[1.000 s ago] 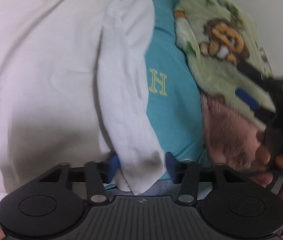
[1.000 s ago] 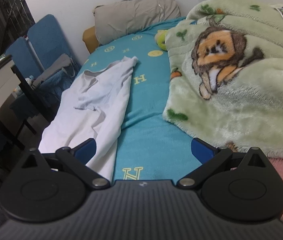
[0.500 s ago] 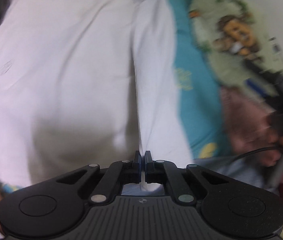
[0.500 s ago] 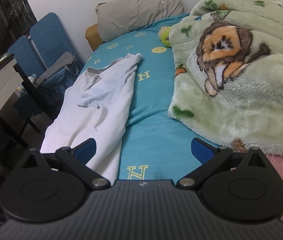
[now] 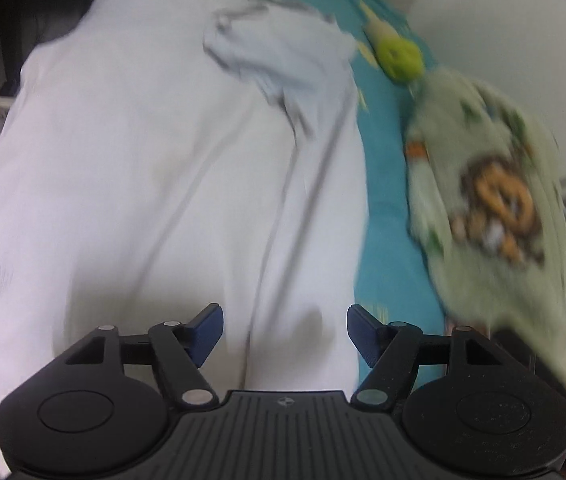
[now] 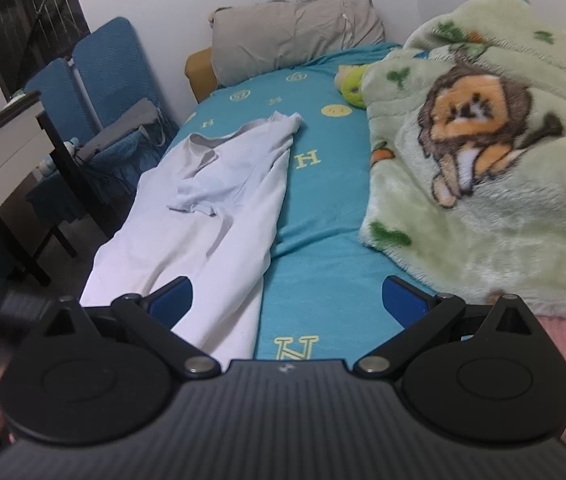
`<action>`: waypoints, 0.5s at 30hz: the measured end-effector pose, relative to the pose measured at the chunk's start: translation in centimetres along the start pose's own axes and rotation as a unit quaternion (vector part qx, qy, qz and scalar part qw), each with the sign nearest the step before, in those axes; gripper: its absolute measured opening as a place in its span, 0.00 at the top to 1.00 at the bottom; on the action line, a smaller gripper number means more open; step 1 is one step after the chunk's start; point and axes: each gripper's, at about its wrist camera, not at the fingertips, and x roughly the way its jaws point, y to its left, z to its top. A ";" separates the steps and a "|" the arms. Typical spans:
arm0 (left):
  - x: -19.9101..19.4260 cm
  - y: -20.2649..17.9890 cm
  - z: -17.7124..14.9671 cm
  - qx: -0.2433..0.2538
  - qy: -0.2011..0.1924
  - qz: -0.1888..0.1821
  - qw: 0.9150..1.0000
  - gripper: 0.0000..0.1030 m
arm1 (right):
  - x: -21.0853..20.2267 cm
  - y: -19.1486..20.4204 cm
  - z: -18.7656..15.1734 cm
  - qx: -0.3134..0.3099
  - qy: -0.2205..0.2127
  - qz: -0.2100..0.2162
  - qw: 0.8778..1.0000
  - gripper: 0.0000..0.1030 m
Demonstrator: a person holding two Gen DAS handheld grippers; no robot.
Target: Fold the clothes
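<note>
While its jaws are opening, the left gripper (image 5: pixel 285 330) hangs over the near hem of the shirt (image 5: pixel 171 168), gripping nothing. The shirt lies lengthwise along the bed's (image 6: pixel 323 216) left side. The right gripper (image 6: pixel 287 298) hovers wide open and empty near the bed's foot.

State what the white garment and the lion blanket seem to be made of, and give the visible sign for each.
White garment: thin woven or knit cloth, likely cotton, matte; it lies flat with soft creases.
Lion blanket: plush fleece, probably synthetic; fuzzy pile and thick, rounded folds.
</note>
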 end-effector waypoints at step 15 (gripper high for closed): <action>12.1 0.9 12.7 -0.068 -0.203 0.015 0.977 0.76 | 6.1 -2.6 0.6 0.039 0.013 -0.016 0.999 0.00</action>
